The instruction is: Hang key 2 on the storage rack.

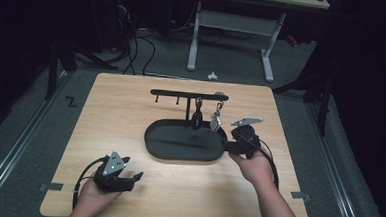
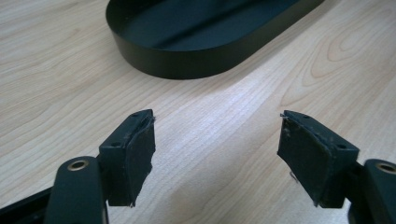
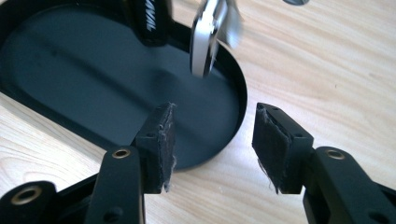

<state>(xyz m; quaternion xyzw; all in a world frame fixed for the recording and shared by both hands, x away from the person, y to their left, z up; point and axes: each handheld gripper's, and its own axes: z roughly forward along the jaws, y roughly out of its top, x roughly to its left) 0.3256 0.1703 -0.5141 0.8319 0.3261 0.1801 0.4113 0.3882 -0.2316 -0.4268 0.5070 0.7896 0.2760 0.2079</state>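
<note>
judging from how things lie, we think the hanging work is well along: two items already dangle from the black rack (image 1: 189,94) that stands at the back of the oval tray (image 1: 151,145). one is a dark key fob (image 1: 197,116), the other a silver keychain (image 1: 216,120) on the hook nearest the rack's right end. two hooks toward the left of the bar look bare, so there may be more to hang, though we see no loose items on the surface (image 1: 131,110) or in the tray.

our right claw (image 1: 226,146) sits at the tray's right end, just below and beside the silver keychain. its jaws stand apart with nothing between them, and the pads (image 3: 164,140) touch nothing, so we judge the keychain is let go and hangs on its own. in the right gripper view the keychain (image 3: 205,42) is a flat, shiny metal piece, blurred, hanging over the tray's rim.

our left claw (image 1: 136,177) rests low over the surface near the front left, well apart from the tray, jaws wide apart and empty. its view looks across bare wood to the tray's wall (image 2: 187,60).

what seems left is drawing the right claw clear.
</note>
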